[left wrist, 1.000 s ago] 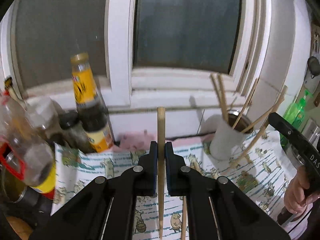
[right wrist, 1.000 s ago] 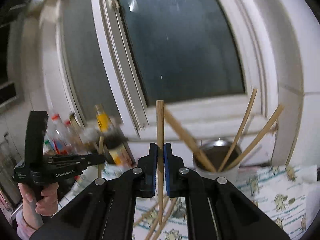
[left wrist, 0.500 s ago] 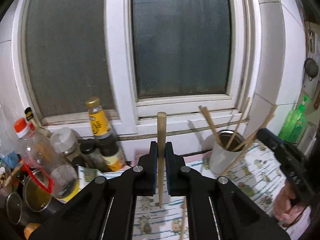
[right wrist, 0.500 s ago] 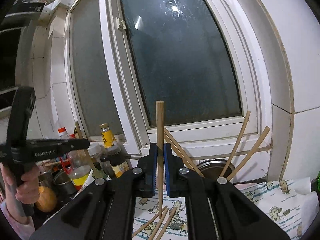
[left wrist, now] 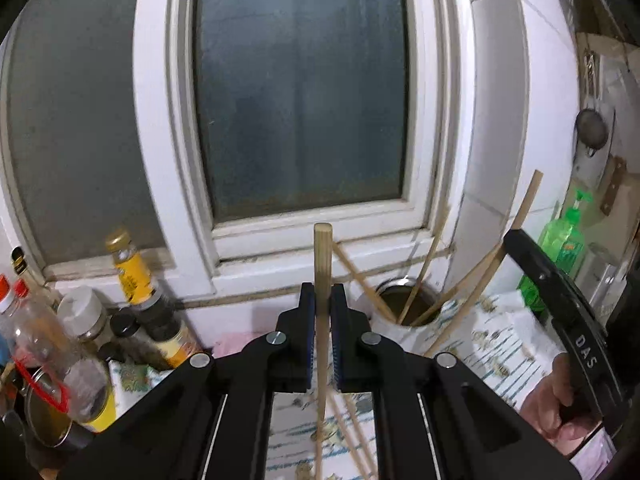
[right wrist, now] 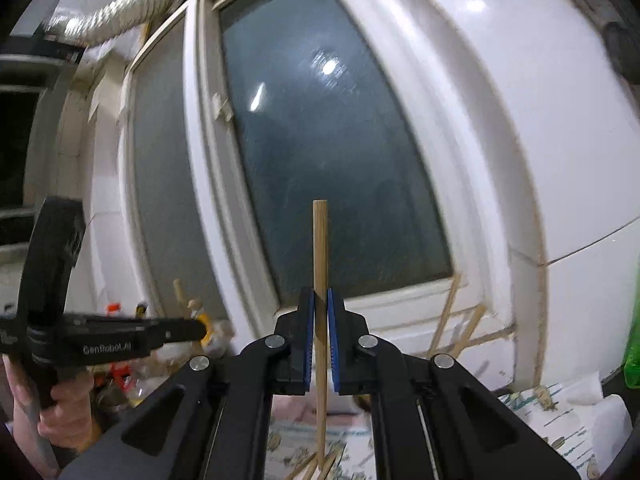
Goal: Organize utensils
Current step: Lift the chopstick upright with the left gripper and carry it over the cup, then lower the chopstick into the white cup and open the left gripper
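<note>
left claw point(left wrist: 322, 308) grips one chopstick point(left wrist: 322, 256) upright | right claw point(right wrist: 320, 312) grips another chopstick point(right wrist: 320, 248) | cup point(left wrist: 404, 300) just right | tip: aim thin end down, lower slowly, then let go

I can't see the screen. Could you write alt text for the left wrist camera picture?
Black tongs pinch a wooden chopstick upright in front of a frosted window. Just right of them a white holder has several chopsticks leaning in it; sauce bottles crowd the left, and more chopsticks lie on the patterned cloth below.
</note>
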`<state>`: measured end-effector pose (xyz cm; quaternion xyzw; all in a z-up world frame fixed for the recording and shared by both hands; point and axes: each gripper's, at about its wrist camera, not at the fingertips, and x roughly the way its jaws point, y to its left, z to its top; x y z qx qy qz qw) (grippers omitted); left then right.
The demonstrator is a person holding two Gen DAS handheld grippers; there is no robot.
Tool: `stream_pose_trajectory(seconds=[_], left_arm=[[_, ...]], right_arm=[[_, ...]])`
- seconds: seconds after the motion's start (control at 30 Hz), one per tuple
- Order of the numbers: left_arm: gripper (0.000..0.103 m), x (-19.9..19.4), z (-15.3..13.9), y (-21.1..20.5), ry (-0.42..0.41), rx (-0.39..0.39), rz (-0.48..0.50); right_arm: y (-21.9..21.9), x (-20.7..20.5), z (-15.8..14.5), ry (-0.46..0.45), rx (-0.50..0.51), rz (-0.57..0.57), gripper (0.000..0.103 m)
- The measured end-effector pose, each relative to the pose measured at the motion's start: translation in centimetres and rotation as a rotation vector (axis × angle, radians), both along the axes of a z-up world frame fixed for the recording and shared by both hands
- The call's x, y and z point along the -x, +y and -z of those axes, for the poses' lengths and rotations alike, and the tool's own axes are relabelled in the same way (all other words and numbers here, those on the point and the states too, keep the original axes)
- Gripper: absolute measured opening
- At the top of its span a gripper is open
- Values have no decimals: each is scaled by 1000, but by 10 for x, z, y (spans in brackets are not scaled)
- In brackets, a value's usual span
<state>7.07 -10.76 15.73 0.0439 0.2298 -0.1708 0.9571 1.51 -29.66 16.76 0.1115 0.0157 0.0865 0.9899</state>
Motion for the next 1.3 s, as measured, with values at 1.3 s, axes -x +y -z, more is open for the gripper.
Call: stream_pose_trajectory(seconds=[1.3], left_arm=[[8, -50, 75, -22, -125, 331, 77]], right_arm=[[-10, -73, 39, 253, 84, 53, 8]])
